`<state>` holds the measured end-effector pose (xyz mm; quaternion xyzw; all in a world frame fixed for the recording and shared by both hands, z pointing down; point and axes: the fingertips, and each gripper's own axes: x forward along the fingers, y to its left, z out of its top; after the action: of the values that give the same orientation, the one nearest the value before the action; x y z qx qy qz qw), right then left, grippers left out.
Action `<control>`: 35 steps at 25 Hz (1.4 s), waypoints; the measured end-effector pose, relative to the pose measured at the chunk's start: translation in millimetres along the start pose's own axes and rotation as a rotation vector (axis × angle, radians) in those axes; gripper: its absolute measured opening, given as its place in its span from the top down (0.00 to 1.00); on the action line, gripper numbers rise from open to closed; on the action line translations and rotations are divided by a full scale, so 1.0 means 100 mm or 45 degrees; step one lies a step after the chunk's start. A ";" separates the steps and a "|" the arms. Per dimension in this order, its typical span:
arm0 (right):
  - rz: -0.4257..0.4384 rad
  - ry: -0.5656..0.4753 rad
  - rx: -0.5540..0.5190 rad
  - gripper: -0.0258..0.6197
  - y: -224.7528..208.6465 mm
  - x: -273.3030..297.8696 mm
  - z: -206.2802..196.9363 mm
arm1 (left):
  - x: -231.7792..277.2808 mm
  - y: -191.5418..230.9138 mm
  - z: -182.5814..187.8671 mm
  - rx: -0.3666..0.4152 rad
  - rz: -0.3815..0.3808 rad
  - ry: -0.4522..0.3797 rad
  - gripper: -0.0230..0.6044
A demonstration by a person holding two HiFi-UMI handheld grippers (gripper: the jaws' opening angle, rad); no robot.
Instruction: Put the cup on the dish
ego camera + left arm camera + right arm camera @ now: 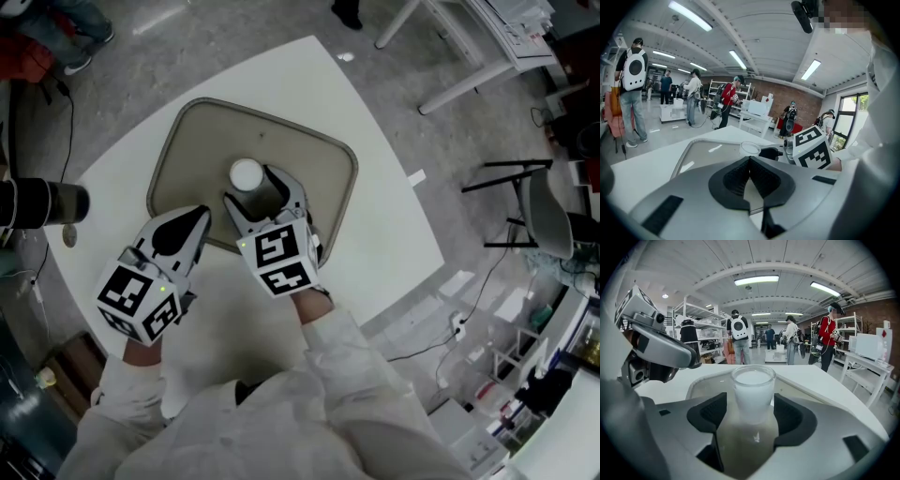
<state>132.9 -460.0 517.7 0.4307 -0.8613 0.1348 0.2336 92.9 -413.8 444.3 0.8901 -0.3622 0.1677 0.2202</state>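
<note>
A white cup (247, 174) stands upright on the tan dish (187, 141), a rounded tray on the white table. My right gripper (258, 192) reaches over the tray's near edge, jaws open, one on each side of the cup. In the right gripper view the cup (752, 390) sits between the dark pads (712, 416) on the tray (703, 380), with nothing pressing on it. My left gripper (200, 216) hovers at the tray's front left corner, shut and empty; its own view shows its pads meeting (750, 159), with the cup (751, 148) beyond them.
The white table (375, 216) ends close behind and to the right of the tray. A black cylinder (42, 202) juts in at the left edge. A dark chair (534, 206) and cables are on the floor to the right. Several people stand far off.
</note>
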 end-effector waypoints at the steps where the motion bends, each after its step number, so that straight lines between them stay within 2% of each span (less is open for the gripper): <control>1: 0.001 0.005 0.004 0.49 0.01 -0.02 -0.02 | -0.02 -0.02 0.00 0.002 0.002 0.000 0.95; 12: 0.079 0.008 0.054 0.49 0.31 -0.48 -0.02 | -0.22 -0.38 0.03 0.045 -0.056 -0.022 0.95; 23: -0.031 -0.135 -0.026 0.50 0.78 -1.24 0.23 | -0.77 -0.77 -0.15 0.091 -0.139 -0.071 0.95; 26: -0.060 -0.181 -0.044 0.54 1.05 -1.47 0.32 | -1.03 -0.89 -0.20 0.124 -0.162 -0.085 0.95; 30: -0.051 -0.173 -0.144 0.58 1.50 -1.74 0.34 | -1.40 -1.07 -0.26 0.149 -0.186 -0.118 0.95; 34: -0.085 -0.196 -0.225 0.76 1.89 -2.01 0.40 | -1.75 -1.19 -0.36 0.168 -0.206 -0.144 0.95; 35: -0.101 -0.208 -0.236 0.77 1.96 -2.07 0.42 | -1.84 -1.21 -0.39 0.174 -0.210 -0.150 0.95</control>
<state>70.3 -221.3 368.8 0.4506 -0.8685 0.0096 0.2065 49.3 -211.6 360.5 0.9381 -0.2876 0.1207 0.1502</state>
